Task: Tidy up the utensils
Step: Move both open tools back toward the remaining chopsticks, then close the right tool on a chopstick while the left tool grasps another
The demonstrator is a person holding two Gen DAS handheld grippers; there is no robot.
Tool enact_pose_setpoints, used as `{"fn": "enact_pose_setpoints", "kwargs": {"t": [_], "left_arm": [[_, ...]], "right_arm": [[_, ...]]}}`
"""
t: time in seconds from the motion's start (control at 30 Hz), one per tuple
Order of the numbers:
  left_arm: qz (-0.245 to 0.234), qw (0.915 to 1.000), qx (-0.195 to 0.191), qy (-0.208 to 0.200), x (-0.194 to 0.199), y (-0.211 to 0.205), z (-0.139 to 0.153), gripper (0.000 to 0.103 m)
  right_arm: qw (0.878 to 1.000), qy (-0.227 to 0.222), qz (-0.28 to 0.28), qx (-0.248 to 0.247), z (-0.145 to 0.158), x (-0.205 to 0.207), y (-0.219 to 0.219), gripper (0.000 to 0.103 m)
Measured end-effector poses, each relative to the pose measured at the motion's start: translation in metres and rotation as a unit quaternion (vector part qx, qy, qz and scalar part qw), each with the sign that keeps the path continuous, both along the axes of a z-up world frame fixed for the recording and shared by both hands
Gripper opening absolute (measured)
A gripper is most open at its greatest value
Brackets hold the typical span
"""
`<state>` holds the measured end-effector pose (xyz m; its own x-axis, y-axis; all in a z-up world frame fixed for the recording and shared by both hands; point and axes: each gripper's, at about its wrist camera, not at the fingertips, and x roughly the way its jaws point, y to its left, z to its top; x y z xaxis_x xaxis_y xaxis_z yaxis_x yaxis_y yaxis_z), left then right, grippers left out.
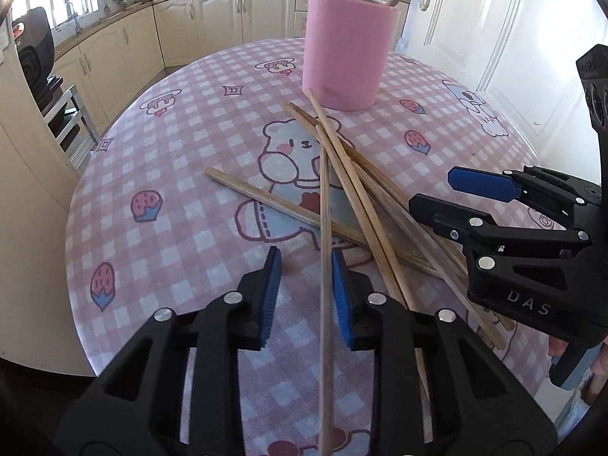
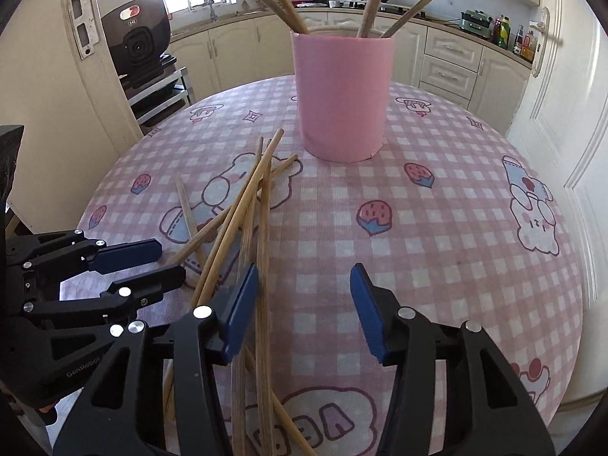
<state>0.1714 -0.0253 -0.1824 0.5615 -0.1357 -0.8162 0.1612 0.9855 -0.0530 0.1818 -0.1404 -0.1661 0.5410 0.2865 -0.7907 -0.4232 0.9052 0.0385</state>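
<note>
Chopsticks (image 1: 364, 205) are seen in two lots: several are already stood in the pink cup (image 1: 344, 49) at the far side of the table (image 1: 159, 159), and a loose heap is left crossed on the checked cloth just in front of it. By that count the sorting is judged partly done, with the heap the larger share to be moved.

One chopstick (image 1: 325, 266) from the heap is framed by the left gripper (image 1: 306, 296); its fingers are drawn near together, the right pad touching the stick and a gap left at the other, so no clamp is made yet. The right gripper (image 2: 304, 307) is held apart over the near edge of the heap, one stick lying just inside its left pad, nothing gripped. Both grippers are tilted down at the table.

Left to be done, it is judged: each stick gripped, lifted clear of its neighbours, and dropped upright into the cup.
</note>
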Motion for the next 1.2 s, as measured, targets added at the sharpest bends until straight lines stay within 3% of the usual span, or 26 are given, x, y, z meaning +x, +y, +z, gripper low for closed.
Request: {"fn": "enact_pose_setpoints", "kwargs": {"t": [0.07,0.13,0.2,0.3,0.6,0.9,1.03,1.13,1.2], "left_arm": [[0.004,1.0000,-0.003,0.000,0.000,0.005,0.000,0.013],[0.011,0.9999,-0.012,0.000,0.000,0.011,0.000,0.009],[0.014,0.9998,-0.017,-0.001,-0.003,0.015,-0.001,0.007],[0.025,0.9995,-0.019,-0.003,-0.008,0.025,-0.001,0.006],[0.053,0.9966,-0.060,0.017,-0.004,0.055,0.002,0.006],[0.038,0.9975,-0.041,0.044,0.033,0.052,0.004,0.007],[0.040,0.9968,-0.043,0.054,0.047,0.057,0.005,0.013],[0.041,0.9966,-0.040,0.058,0.057,0.059,0.005,0.025],[0.037,0.9970,-0.033,0.059,0.062,0.056,0.005,0.025]], "right_arm": [[1.000,0.009,0.011,-0.010,-0.001,0.003,0.007,0.042],[1.000,0.010,0.016,-0.023,-0.003,0.007,0.015,0.033],[0.999,0.018,0.019,-0.025,-0.007,0.012,0.019,0.015],[0.999,0.020,0.014,-0.028,-0.007,0.014,0.017,0.006],[0.999,0.036,0.002,-0.030,-0.004,0.019,0.004,0.007],[0.998,0.054,0.015,-0.023,-0.004,0.056,0.022,0.016],[0.998,0.059,0.016,-0.027,-0.005,0.071,0.028,0.016],[0.997,0.063,0.019,-0.028,-0.005,0.081,0.033,0.016],[0.997,0.067,0.020,-0.025,-0.006,0.087,0.034,0.016]]}}
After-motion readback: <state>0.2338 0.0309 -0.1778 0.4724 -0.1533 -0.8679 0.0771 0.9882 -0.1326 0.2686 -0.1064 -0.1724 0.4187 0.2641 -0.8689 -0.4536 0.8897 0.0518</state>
